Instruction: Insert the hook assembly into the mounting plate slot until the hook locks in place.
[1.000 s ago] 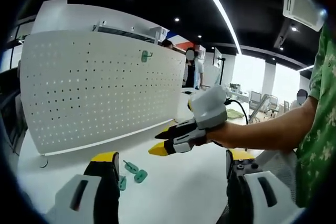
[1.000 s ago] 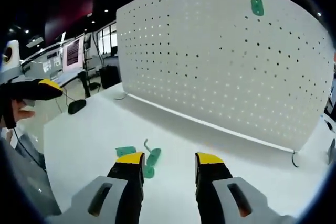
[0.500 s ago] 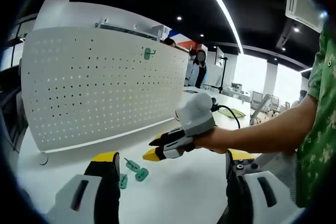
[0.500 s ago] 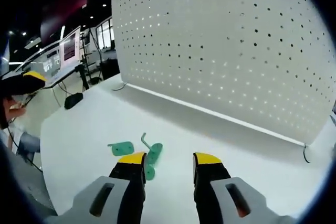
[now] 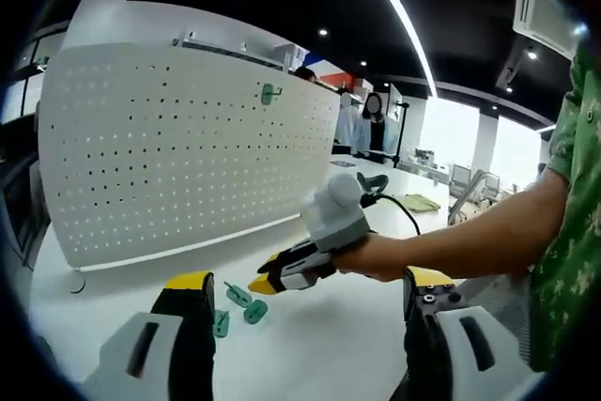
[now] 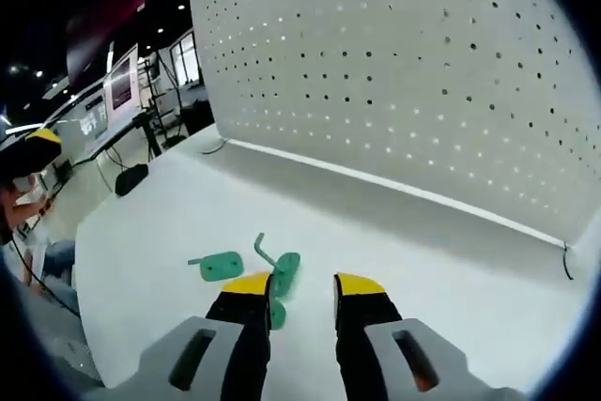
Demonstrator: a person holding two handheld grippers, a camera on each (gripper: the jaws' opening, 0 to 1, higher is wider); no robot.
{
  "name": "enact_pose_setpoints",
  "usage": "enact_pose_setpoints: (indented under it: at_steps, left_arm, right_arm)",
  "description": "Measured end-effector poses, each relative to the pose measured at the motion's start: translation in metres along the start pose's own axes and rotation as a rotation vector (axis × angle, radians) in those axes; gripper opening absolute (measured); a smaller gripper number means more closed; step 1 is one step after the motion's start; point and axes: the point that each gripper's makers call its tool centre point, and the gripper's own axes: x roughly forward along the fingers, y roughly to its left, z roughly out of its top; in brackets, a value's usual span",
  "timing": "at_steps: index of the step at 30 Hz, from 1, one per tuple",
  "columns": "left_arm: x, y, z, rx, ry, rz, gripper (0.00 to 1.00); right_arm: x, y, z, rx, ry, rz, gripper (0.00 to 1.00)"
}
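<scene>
Several green hook pieces [image 5: 246,305] lie loose on the white table [image 5: 319,349] in front of the upright white pegboard [image 5: 188,147]. One green hook [image 5: 269,94] hangs high on that board. In the left gripper view, my right gripper [image 5: 264,278], held in a person's hand, points down just above the loose pieces. In its own view, my right gripper [image 6: 303,285] stands open, and a green hook [image 6: 282,274] sits right beside its left jaw. Another green piece [image 6: 221,265] lies further left. My left gripper [image 5: 308,281] is wide open and holds nothing.
The pegboard [image 6: 404,72] stands along the table's far side. A cable runs from my right gripper over the table. My left gripper [image 6: 33,149] shows at the left edge of the right gripper view. Desks, monitors and people stand in the room behind.
My right gripper has dropped down and forward to the loose green hooks, and its jaws have narrowed a little. My left gripper has stayed still.
</scene>
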Motion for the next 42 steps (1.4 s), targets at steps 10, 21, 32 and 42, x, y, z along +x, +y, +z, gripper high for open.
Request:
enact_pose_setpoints:
  at_steps: [10,21,32,42]
  left_arm:
    - [0.001,0.002,-0.002,-0.006,0.001,0.002,0.84]
    - [0.002,0.004,-0.003,-0.013,0.002,-0.003,0.83]
    - [0.001,0.005,-0.005,-0.021,0.005,-0.005,0.83]
    - [0.000,0.007,-0.006,-0.022,0.008,-0.001,0.83]
  right_arm:
    - [0.008,0.004,-0.009,0.049,0.026,0.026,0.19]
    - [0.014,0.009,-0.014,0.093,0.044,0.048,0.16]
    - [0.018,0.014,-0.020,0.137,0.059,0.067,0.12]
    - [0.020,0.013,-0.021,0.191,0.051,0.076,0.09]
